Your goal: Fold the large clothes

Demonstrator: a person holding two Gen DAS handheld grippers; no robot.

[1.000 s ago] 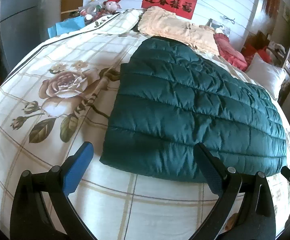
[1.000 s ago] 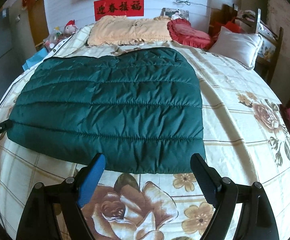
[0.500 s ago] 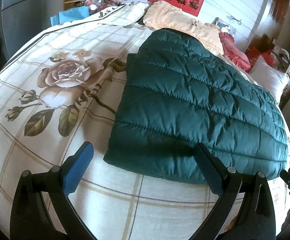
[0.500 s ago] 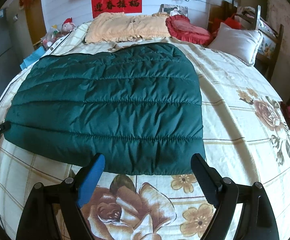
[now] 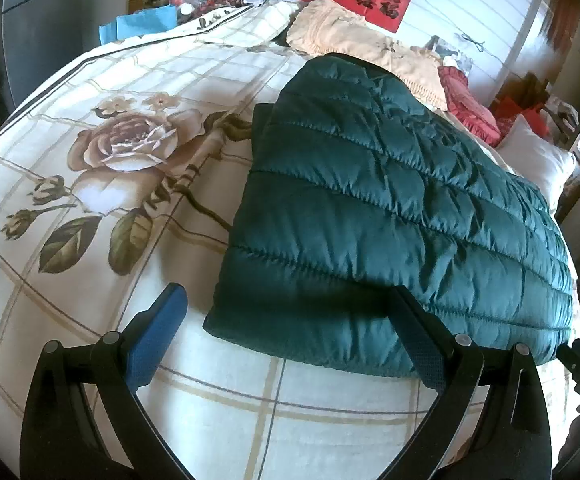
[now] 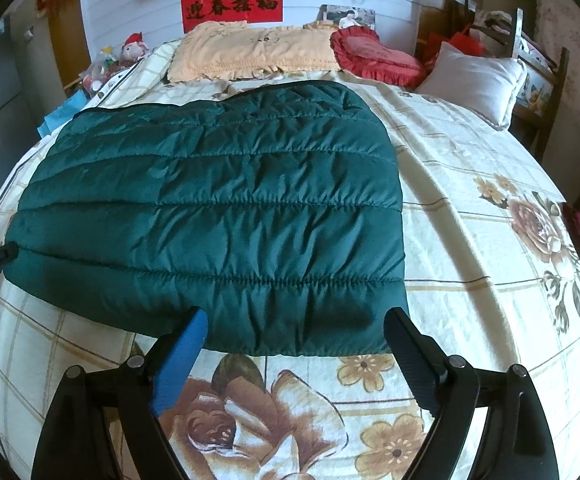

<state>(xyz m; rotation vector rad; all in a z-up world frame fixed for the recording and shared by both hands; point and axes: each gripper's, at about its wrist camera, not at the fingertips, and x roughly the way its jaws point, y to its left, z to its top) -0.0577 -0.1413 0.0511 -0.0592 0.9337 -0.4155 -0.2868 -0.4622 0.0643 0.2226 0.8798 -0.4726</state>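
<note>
A home bedroom: floral bedspread (image 6: 470, 240), pillows (image 6: 474, 80), red wall banner (image 6: 231, 5).

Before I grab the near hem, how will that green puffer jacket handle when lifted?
The green puffer jacket is probably floppy: it drapes flat on the bedspread. Quilted puffiness suggests it's light but bulky. Its sheen hints it's slippery, so both open grippers, left and right, should bite deep.

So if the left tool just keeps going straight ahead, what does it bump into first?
Most likely the green puffy jacket. The left tool is open and points at the jacket's near edge, just above the flowery bedspread. Depth is hard to judge, so it may brush the bedspread first.
</note>
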